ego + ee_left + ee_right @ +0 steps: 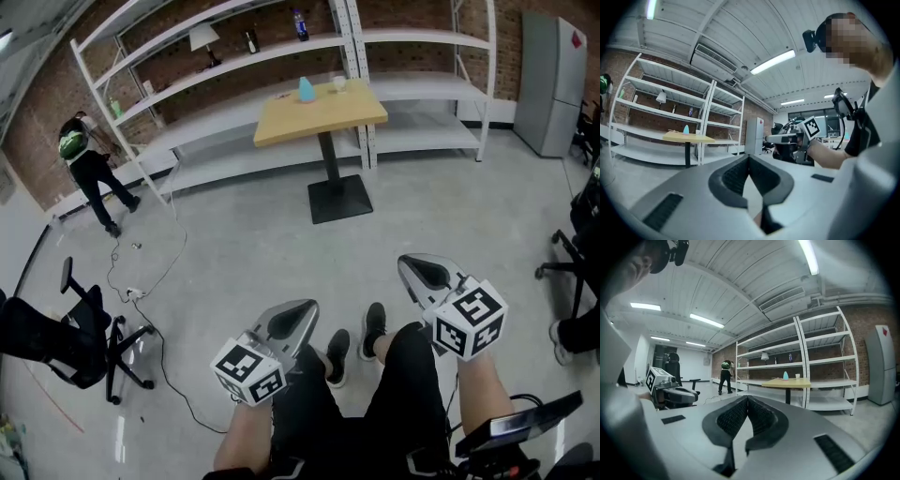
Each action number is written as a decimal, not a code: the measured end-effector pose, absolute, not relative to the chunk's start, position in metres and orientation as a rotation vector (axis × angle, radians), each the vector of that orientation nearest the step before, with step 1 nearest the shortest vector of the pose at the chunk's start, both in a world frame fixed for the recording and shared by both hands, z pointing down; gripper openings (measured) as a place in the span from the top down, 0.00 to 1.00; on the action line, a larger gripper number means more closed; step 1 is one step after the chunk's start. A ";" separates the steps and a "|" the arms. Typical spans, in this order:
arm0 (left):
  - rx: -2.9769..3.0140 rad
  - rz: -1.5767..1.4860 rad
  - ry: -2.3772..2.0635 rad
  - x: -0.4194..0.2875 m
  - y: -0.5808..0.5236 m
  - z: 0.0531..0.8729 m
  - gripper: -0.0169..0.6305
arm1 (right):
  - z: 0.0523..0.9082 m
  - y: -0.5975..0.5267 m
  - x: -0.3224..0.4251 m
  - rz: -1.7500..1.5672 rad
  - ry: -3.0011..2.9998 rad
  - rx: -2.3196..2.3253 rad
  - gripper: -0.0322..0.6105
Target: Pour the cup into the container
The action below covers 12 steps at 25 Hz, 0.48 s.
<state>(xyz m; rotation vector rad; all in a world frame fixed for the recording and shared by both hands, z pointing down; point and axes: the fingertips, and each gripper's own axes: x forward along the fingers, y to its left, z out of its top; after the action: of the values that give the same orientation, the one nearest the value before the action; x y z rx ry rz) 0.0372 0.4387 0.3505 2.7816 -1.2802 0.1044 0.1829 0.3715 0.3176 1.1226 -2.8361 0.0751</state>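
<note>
Grey floor [234, 253], wide and open. White shelving [412, 89] runs along the brick back wall, with a grey cabinet [553, 80] at its right end.

Yellow table [281, 122] on a single black post, in front of the shelving, well apart from the operator. Black office chair [84, 328] stands at the left. A second person [89, 173] is bent over by the far-left shelves.

Left gripper [291, 319] and right gripper [427, 274] are held low, above the operator's legs and shoes, both aimed roughly toward the table. Each gripper view shows the ribbed pads pressed together at the tips with nothing between them. Both are closed and empty.

Task items are on the far edge of the tabletop: a small pale cup [338, 83] upright, and just beside it on the left a blue vessel [307, 90], presumably the container. Contents of either are too small to tell.

Judgement: approach stage, nothing reached, pour not begun. The next move calls for closing the gap to the table, then opening one gripper's jaws wide enough to take the cup. The blue vessel looks light, so the other gripper may need to steady it.
</note>
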 end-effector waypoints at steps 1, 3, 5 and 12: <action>2.784 0.105 -1.271 0.040 0.453 0.352 0.97 | 0.320 0.386 0.184 0.090 -2.837 1.129 0.95; 2.788 0.115 -1.253 0.046 0.481 0.356 0.97 | 0.323 0.414 0.186 0.113 -2.837 1.131 0.95; 2.804 0.115 -1.238 0.048 0.509 0.358 0.97 | 0.327 0.440 0.186 0.115 -2.841 1.119 0.95; 2.788 0.064 -1.227 0.056 0.604 0.359 0.97 | 0.332 0.535 0.196 0.140 -2.841 1.114 0.95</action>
<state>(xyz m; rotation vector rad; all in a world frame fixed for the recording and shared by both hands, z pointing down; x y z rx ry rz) 0.0564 0.6037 0.3591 2.7881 -1.2271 0.0635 0.1958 0.5354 0.3318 1.1142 -2.8413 0.1397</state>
